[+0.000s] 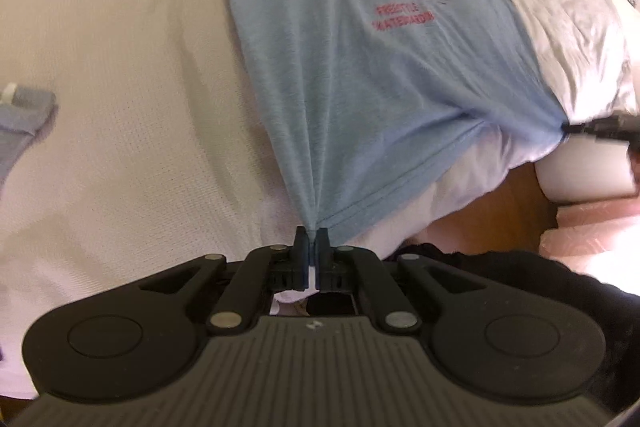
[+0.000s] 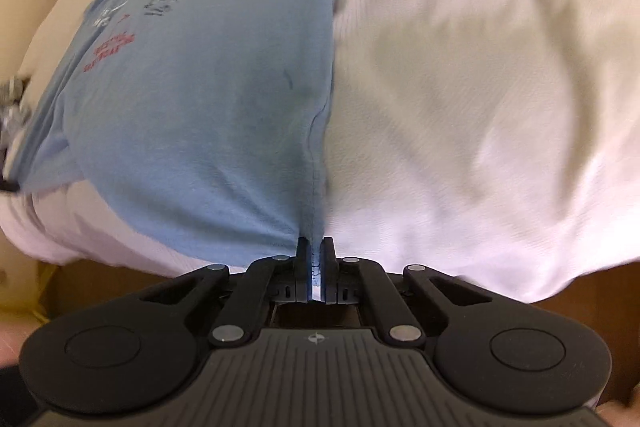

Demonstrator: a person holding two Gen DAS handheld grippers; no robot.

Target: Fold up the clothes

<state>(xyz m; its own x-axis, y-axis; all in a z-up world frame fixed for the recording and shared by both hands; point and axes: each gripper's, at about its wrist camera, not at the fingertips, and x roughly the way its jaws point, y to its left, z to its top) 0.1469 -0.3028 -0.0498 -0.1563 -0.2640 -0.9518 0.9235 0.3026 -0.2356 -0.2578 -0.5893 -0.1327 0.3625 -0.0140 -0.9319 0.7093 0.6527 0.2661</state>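
Note:
A light blue T-shirt [image 1: 360,67] with grey prints and red lettering lies front up on the white bedding [image 1: 120,67]. My left gripper [image 1: 311,233] is shut on the shirt's hem at one bottom corner, and the cloth fans out from its tips in tight pleats. My right gripper [image 2: 315,243] is shut on the other bottom corner of the T-shirt [image 2: 200,87], along its side seam. In the left wrist view the right gripper [image 1: 568,129] shows at the right edge, pinching that corner. The hem stretches between the two grippers near the bed's front edge.
A crumpled white duvet [image 2: 480,87] lies right of the shirt. Another bluish-grey garment [image 1: 24,123] lies at the left edge of the bed. Brown floor [image 1: 516,203] and a pink object [image 1: 592,231] lie beyond the bed's edge. Dark clothing of the person [image 1: 520,279] is close below.

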